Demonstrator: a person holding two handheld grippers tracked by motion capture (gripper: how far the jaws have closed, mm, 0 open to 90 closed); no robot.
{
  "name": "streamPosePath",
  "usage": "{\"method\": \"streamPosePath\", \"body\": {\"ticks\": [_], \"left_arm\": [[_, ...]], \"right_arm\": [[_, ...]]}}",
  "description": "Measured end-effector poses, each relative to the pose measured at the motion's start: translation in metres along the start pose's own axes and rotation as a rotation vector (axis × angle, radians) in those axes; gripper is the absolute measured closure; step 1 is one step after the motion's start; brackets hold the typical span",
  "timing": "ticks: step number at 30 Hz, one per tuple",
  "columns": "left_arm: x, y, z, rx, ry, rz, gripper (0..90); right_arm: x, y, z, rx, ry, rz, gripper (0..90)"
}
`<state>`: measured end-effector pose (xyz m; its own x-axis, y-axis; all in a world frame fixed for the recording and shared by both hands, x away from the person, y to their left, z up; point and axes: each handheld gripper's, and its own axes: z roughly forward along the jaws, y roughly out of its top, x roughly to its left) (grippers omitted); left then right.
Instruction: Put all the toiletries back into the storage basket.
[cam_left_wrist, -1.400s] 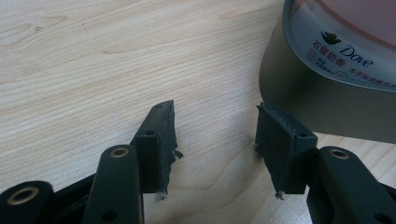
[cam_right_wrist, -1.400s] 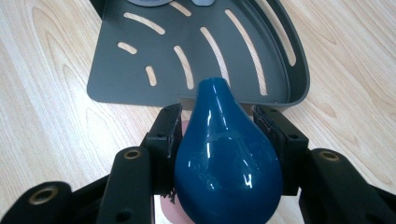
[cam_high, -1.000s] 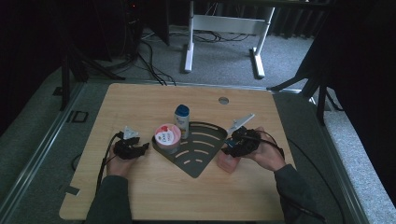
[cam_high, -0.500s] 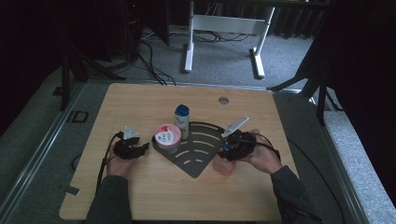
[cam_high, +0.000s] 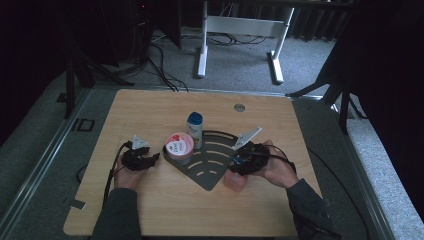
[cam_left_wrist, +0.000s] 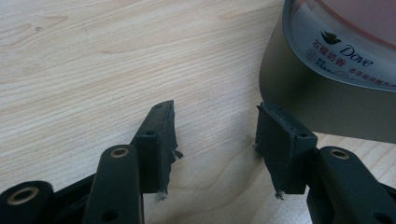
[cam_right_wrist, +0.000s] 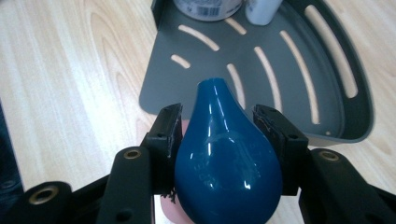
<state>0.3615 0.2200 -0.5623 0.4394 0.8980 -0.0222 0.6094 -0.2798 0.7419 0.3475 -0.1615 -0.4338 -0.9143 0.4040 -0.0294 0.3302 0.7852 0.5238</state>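
Blue plastic fills the space between my right gripper's (cam_right_wrist: 219, 126) pads: I have a teardrop-shaped blue bottle (cam_right_wrist: 226, 163) clamped on both flanks, its narrow end aimed at the grey corner shelf (cam_right_wrist: 299, 79). Compared with a second ago, that hand has slid leftward in the high view, from just off the shelf's right side to its near right edge, so the right gripper (cam_high: 245, 161) now sits over the rim with something pinkish showing beneath it; I cannot tell whether that is the bottle's cap. I read this as the carry being nearly done, with the placing onto the slotted tray yet to come. The back of the shelf already holds a Dove jar (cam_high: 179, 146) and a white bottle with a blue cap (cam_high: 194, 129), so the free spot is the front. My left gripper (cam_left_wrist: 215, 135) has not shifted; its jaws stand apart with nothing between them, resting on the wooden table (cam_left_wrist: 84, 60) just beside the jar (cam_left_wrist: 336, 65).
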Motion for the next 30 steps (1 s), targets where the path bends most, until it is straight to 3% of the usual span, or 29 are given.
{"method": "streamPosePath", "body": {"ticks": [30], "left_arm": [[0.000, 0.000, 0.000, 0.000, -0.002, 0.000, 47.8]], "right_arm": [[0.016, 0.026, 0.012, -0.026, 0.047, -0.056, 53.5]]}}
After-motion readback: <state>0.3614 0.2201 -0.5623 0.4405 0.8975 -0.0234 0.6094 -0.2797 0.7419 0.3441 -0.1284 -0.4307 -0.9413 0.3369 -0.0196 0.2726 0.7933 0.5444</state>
